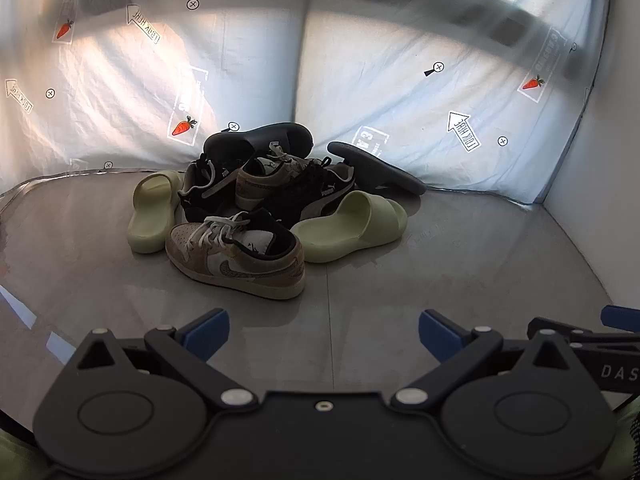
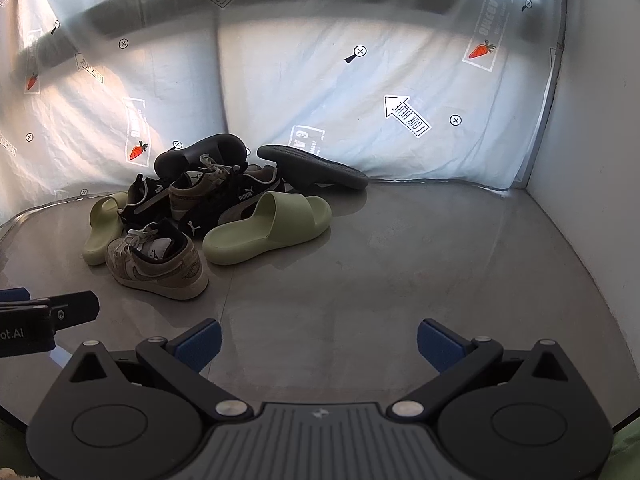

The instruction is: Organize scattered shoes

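Left gripper [image 1: 324, 334] and right gripper [image 2: 319, 344]: jaws wide apart, empty, short of the shoe pile. Tan sneaker [image 1: 236, 254] fronts the pile; green slides [image 1: 352, 226], black sneakers, dark slides tangled behind. Nothing sorted yet; every pair left.

Shoes piled mid-floor [image 1: 460, 280]: sneaker [image 1: 236, 254] in front, slides [image 1: 352, 226] either side, curtain [image 1: 400, 92] behind.

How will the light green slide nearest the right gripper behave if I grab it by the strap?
The light green slide looks like one-piece moulded foam, so probably light and slightly squashy. Its wide arched strap should fit the open right hand-held gripper. It lies free on the glossy floor, so a push would likely slide it, not tip it.
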Tool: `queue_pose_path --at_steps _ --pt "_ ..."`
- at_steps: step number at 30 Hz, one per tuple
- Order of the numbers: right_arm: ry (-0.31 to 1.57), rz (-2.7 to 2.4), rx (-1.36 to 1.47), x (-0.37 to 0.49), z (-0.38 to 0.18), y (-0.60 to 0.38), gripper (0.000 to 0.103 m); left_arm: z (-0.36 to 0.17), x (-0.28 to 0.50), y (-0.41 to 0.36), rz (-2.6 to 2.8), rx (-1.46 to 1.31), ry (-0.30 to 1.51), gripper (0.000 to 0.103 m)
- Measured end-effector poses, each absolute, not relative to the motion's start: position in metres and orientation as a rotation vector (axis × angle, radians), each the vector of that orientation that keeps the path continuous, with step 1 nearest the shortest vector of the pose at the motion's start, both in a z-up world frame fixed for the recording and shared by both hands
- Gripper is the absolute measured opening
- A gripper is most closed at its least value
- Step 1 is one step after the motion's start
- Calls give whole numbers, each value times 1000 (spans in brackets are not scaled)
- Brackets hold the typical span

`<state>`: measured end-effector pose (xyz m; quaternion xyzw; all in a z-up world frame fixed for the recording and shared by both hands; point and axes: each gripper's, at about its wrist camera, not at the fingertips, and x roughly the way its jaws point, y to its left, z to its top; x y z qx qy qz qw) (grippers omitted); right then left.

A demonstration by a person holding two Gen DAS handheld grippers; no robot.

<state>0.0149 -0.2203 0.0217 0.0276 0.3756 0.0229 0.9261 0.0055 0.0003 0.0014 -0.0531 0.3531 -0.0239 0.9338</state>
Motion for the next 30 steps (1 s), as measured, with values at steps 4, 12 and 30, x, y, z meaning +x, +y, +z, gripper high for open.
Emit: queue_pose_path --at_steps 4,12,30 --pt "769 48 56 15 21 -219 103 1 5 1 -49 -109 722 102" --pt "760 47 43 13 23 -219 103 0 6 -1 -50 -103 718 102" --pt "763 44 39 18 26 -217 103 0 8 -2 -48 -106 723 102"
